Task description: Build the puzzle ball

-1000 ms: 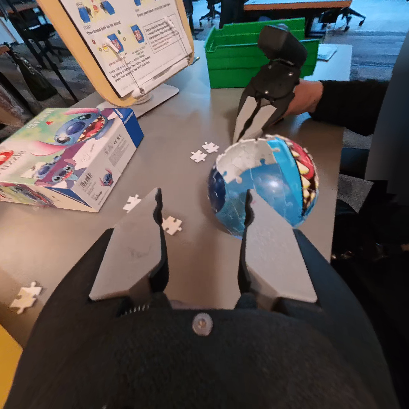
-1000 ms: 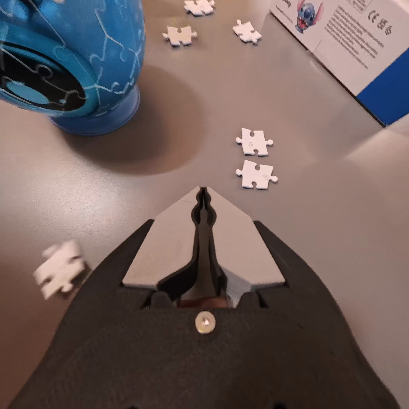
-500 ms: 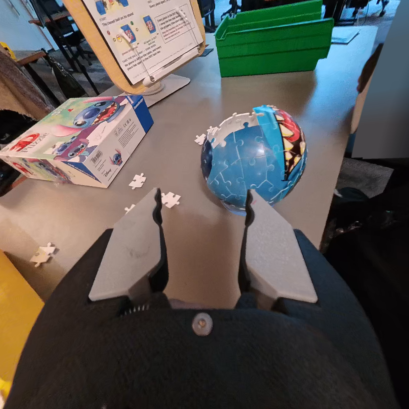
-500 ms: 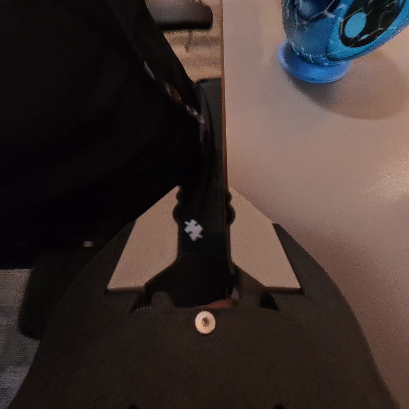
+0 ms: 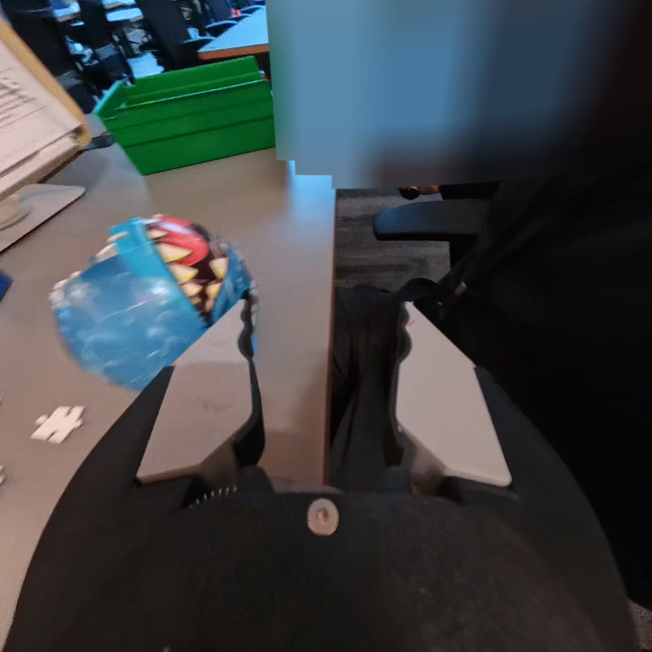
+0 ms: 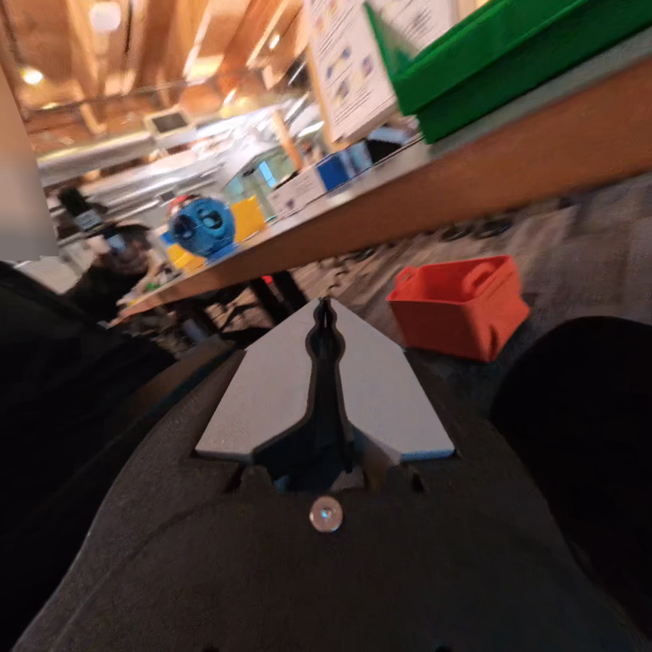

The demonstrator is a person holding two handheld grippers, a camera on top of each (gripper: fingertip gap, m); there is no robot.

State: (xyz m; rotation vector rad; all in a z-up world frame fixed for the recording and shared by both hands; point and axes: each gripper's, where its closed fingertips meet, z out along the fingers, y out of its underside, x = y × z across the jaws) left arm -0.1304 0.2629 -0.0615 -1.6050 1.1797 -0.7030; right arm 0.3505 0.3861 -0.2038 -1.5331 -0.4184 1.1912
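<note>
Jaws of the left gripper [image 5: 326,317] stand wide apart with nothing between them; the gap frames the table's right edge and dark clothing beyond it. Jaws of the right gripper [image 6: 324,303] are pressed together at the tips, and no item is visible between them.

Left wrist view: the puzzle ball [image 5: 141,300] sits on the grey table [image 5: 225,197] at centre left of the frame, partly hidden behind the left finger [image 5: 211,381]. Its blue shell is incomplete along the upper left edge; a red mouth with yellow teeth faces upper right. One white puzzle piece [image 5: 58,423] lies on the table at lower left, apart from the ball. Green trays [image 5: 190,116] are stacked at upper centre. A stand with a printed sheet [image 5: 31,116] occupies the upper left. A black chair armrest [image 5: 423,220] shows at right of centre, off the table. The picture is motion-blurred.

Right wrist view: this gripper is below table height, seeing the table's wooden edge [image 6: 423,208] from underneath and to the side. The ball [image 6: 201,229] stands on its blue base at centre left, well away from the fingertips. An orange bin [image 6: 458,310] rests on the floor at right of centre. The green trays [image 6: 511,63] appear at upper right.
</note>
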